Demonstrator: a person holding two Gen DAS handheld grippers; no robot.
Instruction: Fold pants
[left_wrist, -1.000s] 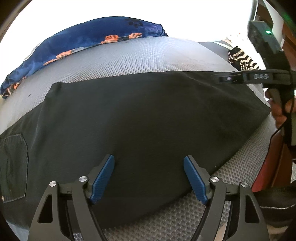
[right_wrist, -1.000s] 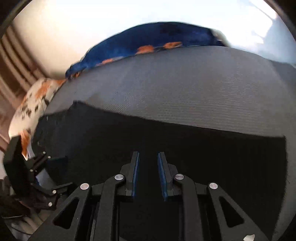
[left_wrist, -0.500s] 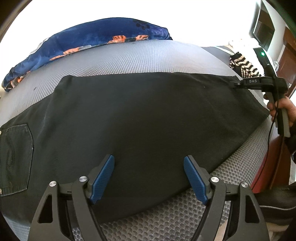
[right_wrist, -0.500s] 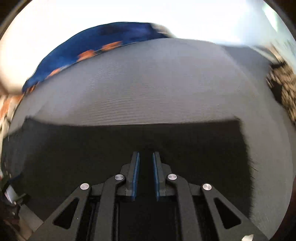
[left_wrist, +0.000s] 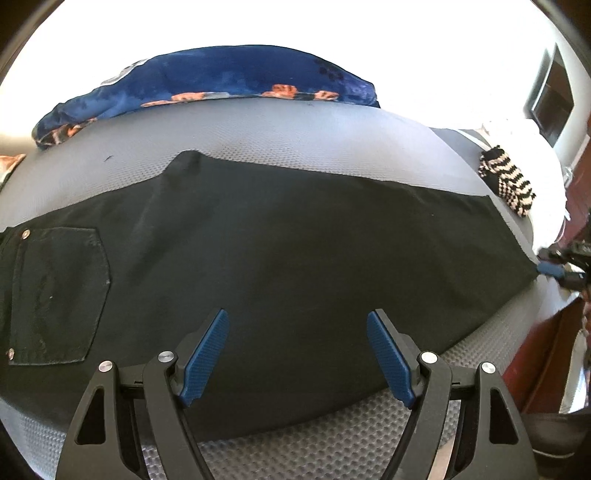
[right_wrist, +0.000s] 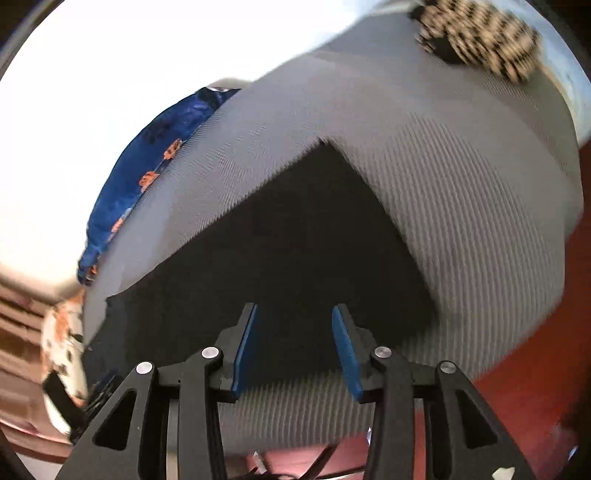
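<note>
The black pants (left_wrist: 280, 258) lie flat on a grey textured mat (left_wrist: 295, 133), folded lengthwise, with a back pocket (left_wrist: 55, 291) at the left. My left gripper (left_wrist: 297, 332) is open and empty, hovering over the pants' near edge. In the right wrist view the pants' leg end (right_wrist: 295, 240) lies on the mat (right_wrist: 461, 203). My right gripper (right_wrist: 294, 328) is open and empty just above the hem corner. It also shows in the left wrist view (left_wrist: 561, 271) at the far right, by the hem.
A blue floral blanket (left_wrist: 221, 77) lies at the mat's far edge. A black-and-cream striped cloth (left_wrist: 509, 184) sits at the far right corner, also in the right wrist view (right_wrist: 480, 40). Red-brown furniture (left_wrist: 535, 350) borders the mat on the right.
My right gripper has opened and let go of the pants' leg end, then swung back toward the hem corner. The pants now lie flat. The left gripper stays open and has barely moved.
</note>
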